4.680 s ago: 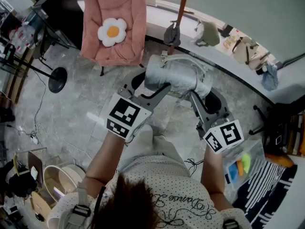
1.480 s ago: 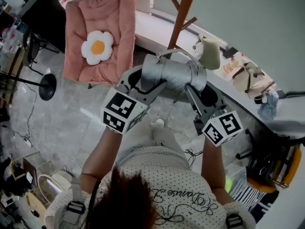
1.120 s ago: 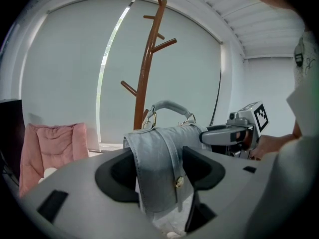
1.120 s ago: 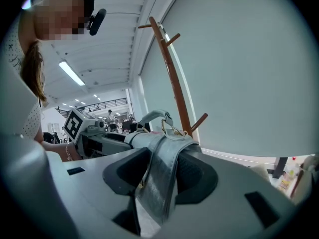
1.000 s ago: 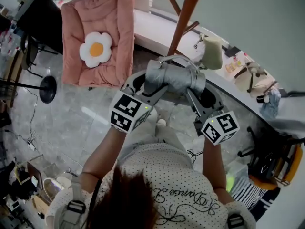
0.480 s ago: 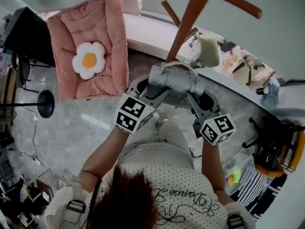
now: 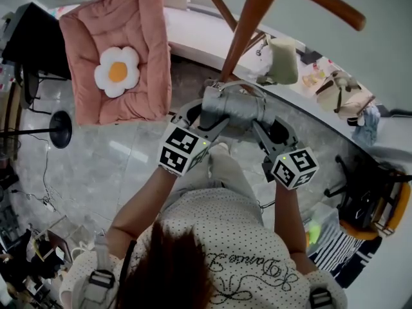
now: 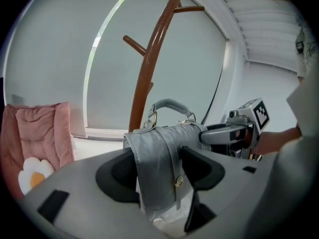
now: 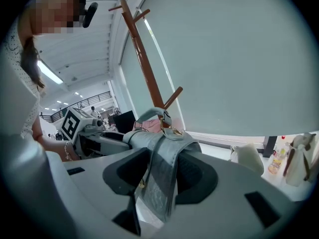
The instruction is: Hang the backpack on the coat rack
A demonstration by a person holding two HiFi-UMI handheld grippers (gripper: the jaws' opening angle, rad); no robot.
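Observation:
The grey leather backpack (image 7: pixel 233 108) hangs in the air between both grippers, its top handle (image 8: pixel 169 105) arching upward toward the brown wooden coat rack (image 7: pixel 243 28). My left gripper (image 7: pixel 207 113) is shut on the backpack's left side (image 8: pixel 157 168). My right gripper (image 7: pixel 257 116) is shut on its right side (image 9: pixel 162 178). The rack's pole (image 8: pixel 149 73) rises just behind the backpack, with pegs branching above it. In the right gripper view the pole (image 9: pixel 144 63) also stands beyond the bag.
A pink cushioned chair (image 7: pixel 119 63) with a flower pillow stands at the left. A white ledge (image 7: pixel 302 76) holds small bags and bottles at the right. A black stand (image 7: pixel 58 131) is on the grey floor. The person's legs are below the bag.
Both grippers have sunk with the backpack and come closer to the rack's pole. The rack's upper pegs now loom larger at the top of the head view.

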